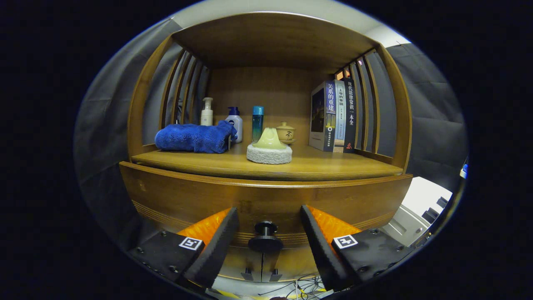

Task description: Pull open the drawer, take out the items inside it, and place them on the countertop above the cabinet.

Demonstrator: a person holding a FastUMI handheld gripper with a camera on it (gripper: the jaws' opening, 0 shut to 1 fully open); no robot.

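The drawer (266,200) looks shut, its front flush under the countertop (266,166), its long axis running left to right and its face toward you. Its knob (265,237) sits between your gripper (268,233) fingers, which stand apart, touching nothing. On the countertop lie 1 blue towel (193,138), 1 sponge (269,151), bottles and books. This fits a drawer awaiting opening or one closed again; its contents are hidden.
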